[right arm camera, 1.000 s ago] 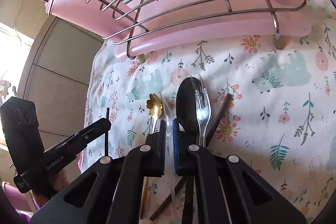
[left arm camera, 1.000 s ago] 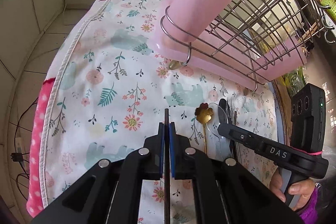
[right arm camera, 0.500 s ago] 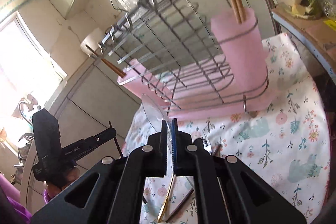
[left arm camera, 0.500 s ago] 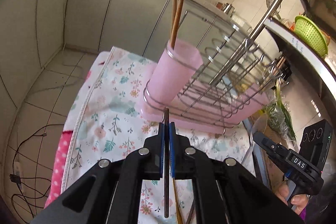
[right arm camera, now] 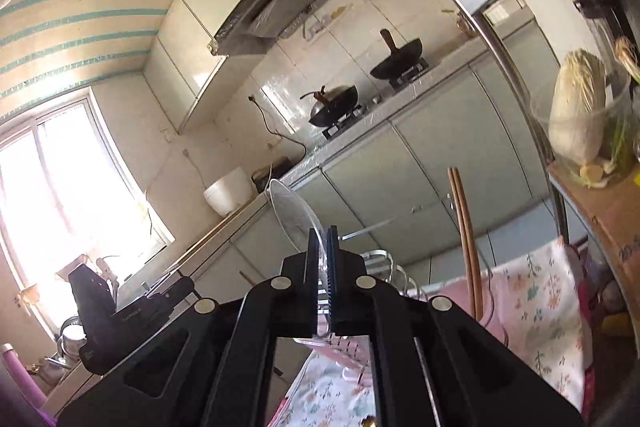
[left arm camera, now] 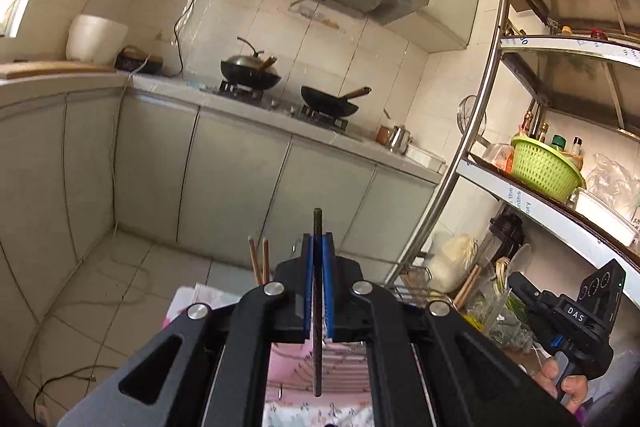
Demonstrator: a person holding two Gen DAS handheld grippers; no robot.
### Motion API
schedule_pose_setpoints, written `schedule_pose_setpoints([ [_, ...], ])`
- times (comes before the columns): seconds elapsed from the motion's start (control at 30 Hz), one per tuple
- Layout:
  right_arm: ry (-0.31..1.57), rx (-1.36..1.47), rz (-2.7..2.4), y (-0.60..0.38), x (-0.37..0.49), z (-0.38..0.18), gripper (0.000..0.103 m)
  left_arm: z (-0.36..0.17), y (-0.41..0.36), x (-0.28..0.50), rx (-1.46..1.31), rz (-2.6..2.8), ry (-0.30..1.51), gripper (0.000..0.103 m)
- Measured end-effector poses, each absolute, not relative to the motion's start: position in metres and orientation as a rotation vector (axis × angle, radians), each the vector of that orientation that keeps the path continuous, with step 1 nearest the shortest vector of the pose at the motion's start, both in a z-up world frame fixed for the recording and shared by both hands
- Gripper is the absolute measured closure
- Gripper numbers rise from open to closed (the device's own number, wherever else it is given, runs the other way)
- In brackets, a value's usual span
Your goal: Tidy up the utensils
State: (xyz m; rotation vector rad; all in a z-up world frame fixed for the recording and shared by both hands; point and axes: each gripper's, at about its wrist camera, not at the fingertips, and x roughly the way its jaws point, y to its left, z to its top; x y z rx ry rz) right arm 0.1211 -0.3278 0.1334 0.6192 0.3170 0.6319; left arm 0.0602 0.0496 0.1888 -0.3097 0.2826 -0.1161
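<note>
My left gripper (left arm camera: 317, 239) is shut on a thin dark chopstick (left arm camera: 317, 223) that stands upright between its blue pads. Below it shows part of the pink wire dish rack (left arm camera: 320, 367), and two wooden chopsticks (left arm camera: 258, 263) stick up from the rack's cup, which is hidden. My right gripper (right arm camera: 322, 233) is shut on a clear plastic spoon (right arm camera: 290, 211), bowl up. The right gripper (left arm camera: 516, 281) appears at the right of the left wrist view in a person's hand. The left gripper (right arm camera: 188, 283) is seen at lower left in the right wrist view. The wooden chopsticks (right arm camera: 464, 227) rise to the right.
The floral cloth (right arm camera: 540, 307) covers the table under the rack. A metal shelf post (left arm camera: 452, 179) stands close on the right, with a green basket (left arm camera: 544, 167) and a cabbage (right arm camera: 576, 115) on the shelves. Counter with two woks (left arm camera: 328, 105) lies beyond.
Both grippers have risen from the cloth and tipped upward, carrying the dark chopstick and the clear spoon. The views swung from cloth and rack to the far kitchen wall.
</note>
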Motion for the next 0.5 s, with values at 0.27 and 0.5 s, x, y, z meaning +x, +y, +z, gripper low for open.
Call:
schedule_pose_setpoints([
  [0.27,0.230,0.594,0.597,-0.334,0.160,0.141,0.099,0.196,0.032,0.100,-0.188,-0.007,0.201,0.099],
  [0.5,0.209,0.557,0.562,-0.338,0.177,0.126,0.099,0.149,0.021,0.122,-0.162,-0.012,0.266,0.099],
])
